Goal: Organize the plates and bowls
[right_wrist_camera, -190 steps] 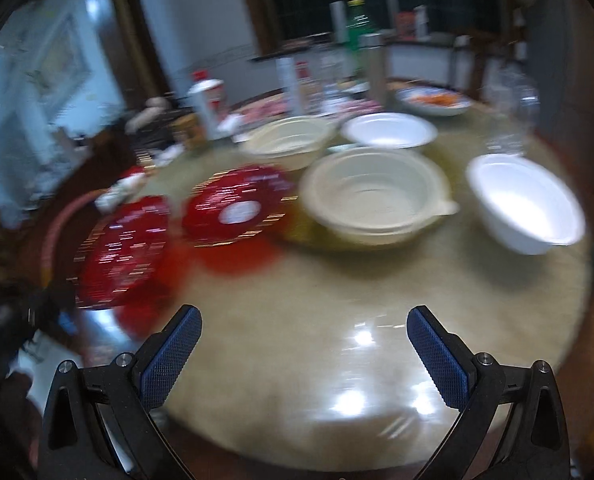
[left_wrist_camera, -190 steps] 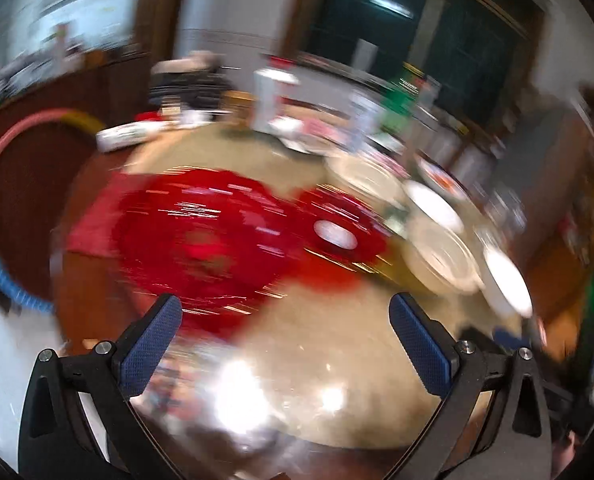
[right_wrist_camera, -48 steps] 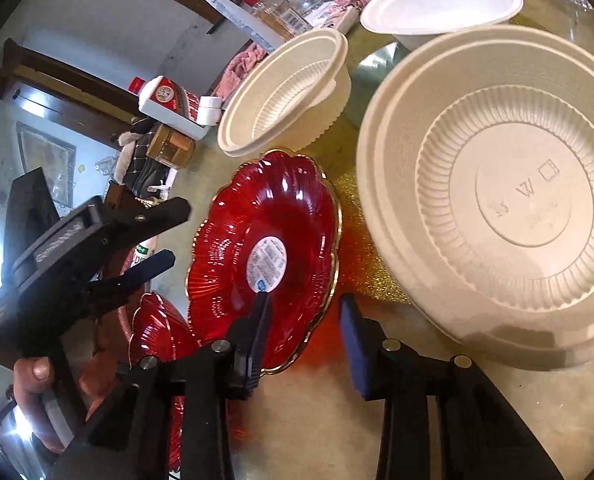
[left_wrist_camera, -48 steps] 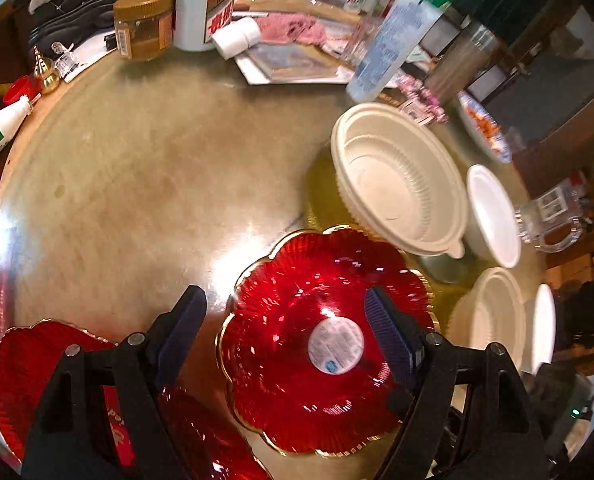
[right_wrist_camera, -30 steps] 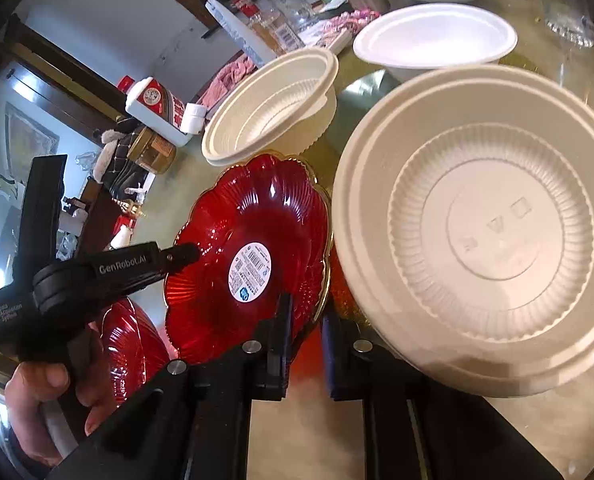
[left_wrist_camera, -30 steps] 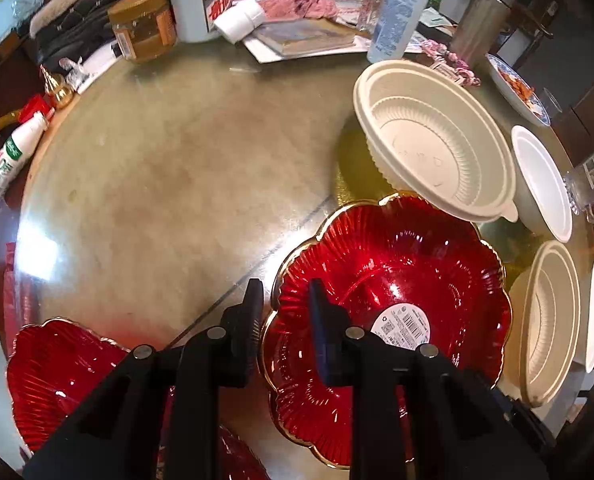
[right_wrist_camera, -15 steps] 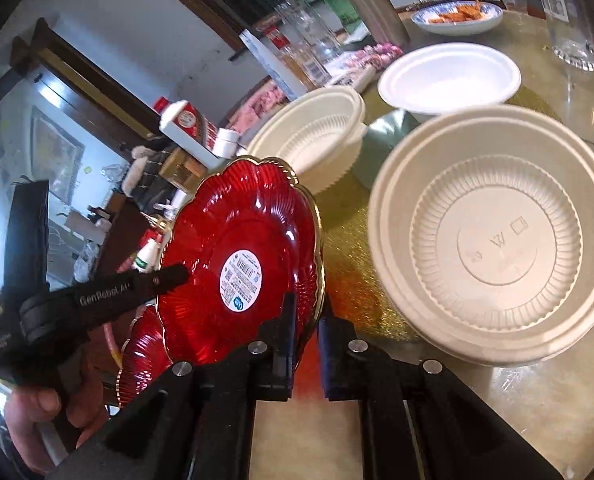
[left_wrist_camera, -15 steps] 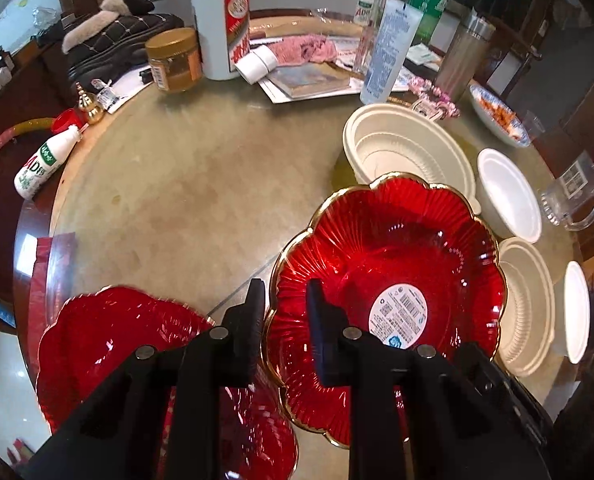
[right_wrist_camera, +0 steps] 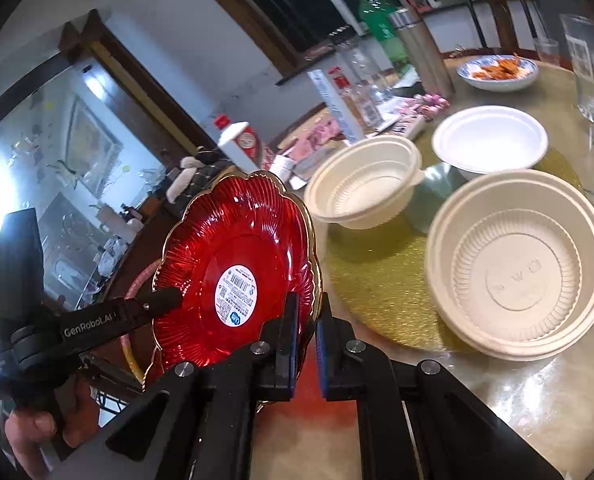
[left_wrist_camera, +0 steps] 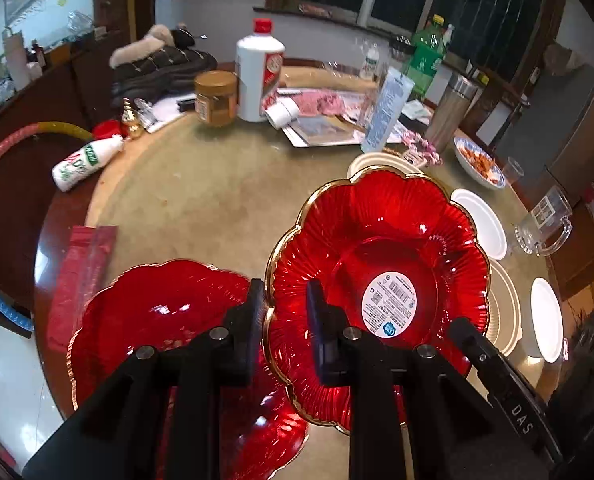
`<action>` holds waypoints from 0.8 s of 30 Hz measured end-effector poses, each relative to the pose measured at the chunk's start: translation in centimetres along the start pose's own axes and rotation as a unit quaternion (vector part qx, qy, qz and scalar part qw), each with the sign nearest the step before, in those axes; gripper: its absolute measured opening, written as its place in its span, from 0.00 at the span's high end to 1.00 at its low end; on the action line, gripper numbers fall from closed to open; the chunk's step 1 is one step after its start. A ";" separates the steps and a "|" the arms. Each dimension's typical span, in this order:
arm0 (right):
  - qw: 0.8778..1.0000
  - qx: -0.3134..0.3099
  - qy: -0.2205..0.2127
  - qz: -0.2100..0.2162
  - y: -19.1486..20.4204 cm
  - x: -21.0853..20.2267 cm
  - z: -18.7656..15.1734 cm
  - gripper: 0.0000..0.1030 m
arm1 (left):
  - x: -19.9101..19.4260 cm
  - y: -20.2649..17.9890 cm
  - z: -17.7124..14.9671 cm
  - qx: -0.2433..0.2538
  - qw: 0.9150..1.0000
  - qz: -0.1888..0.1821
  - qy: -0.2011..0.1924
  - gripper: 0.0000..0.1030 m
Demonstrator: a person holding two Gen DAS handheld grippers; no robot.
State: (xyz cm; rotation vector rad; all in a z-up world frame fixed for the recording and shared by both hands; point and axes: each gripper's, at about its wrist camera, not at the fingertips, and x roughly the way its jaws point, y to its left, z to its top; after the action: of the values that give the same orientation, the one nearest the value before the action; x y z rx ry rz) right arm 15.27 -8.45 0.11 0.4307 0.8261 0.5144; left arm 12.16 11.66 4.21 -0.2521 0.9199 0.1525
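The round table (left_wrist_camera: 201,200) fills both views, its far half crowded. In the left wrist view a second red plate (left_wrist_camera: 157,320) lies flat at 7 o'clock, partly under the lifted one. The lifted red plate (left_wrist_camera: 381,264), gold-rimmed with a white sticker (left_wrist_camera: 391,305) at its centre, is held tilted above the table at 4 o'clock. It hides most of the cream bowl (left_wrist_camera: 377,159) behind it at 1 o'clock. The left gripper (left_wrist_camera: 283,312) is pinched nearly closed on this plate's left rim, one finger either side. The right gripper (right_wrist_camera: 305,332) clamps the opposite rim the same way, its blue pads almost meeting. In the right wrist view a large cream bowl (right_wrist_camera: 517,268) sits at 3 o'clock on a gold mat (right_wrist_camera: 381,292), a smaller cream one (right_wrist_camera: 365,184) at 1 o'clock, and a white bowl (right_wrist_camera: 491,140) beyond it. Farther back in the left view stand a white bottle (left_wrist_camera: 259,72) and a jar (left_wrist_camera: 216,98) at 12 o'clock. A dish of food (left_wrist_camera: 479,162) and a glass mug (left_wrist_camera: 543,222) are at 2 to 3 o'clock. A small bottle (left_wrist_camera: 83,162) lies on its side at 10 o'clock, and a red packet (left_wrist_camera: 83,276) at 8 o'clock.
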 end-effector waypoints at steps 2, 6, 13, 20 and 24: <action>1.000 -0.011 0.005 0.003 1.0 0.1 -0.3 0.93 | -0.8 0.9 -0.6 -0.009 1.000 0.004 -0.009 0.83; 0.999 -0.039 0.015 0.004 3.0 0.5 -1.1 0.92 | -2.1 3.0 -2.2 -0.032 0.999 0.007 -0.024 0.83; 0.996 -0.080 0.041 0.012 6.7 2.1 -2.6 0.92 | -3.2 7.1 -4.7 -0.079 0.996 0.014 -0.040 0.83; 0.992 -0.101 0.071 0.009 9.0 4.5 -4.7 0.92 | -2.6 10.5 -6.8 -0.113 0.992 0.030 -0.037 0.83; 0.990 -0.109 0.086 0.004 9.5 5.5 -5.6 0.92 | -1.7 11.6 -7.8 -0.121 0.992 0.040 -0.027 0.83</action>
State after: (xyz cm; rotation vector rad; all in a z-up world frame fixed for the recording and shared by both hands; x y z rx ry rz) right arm 11.55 3.27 -1.29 0.1896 0.9213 0.6495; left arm 2.43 20.60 -0.62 -0.4334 0.8584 0.3437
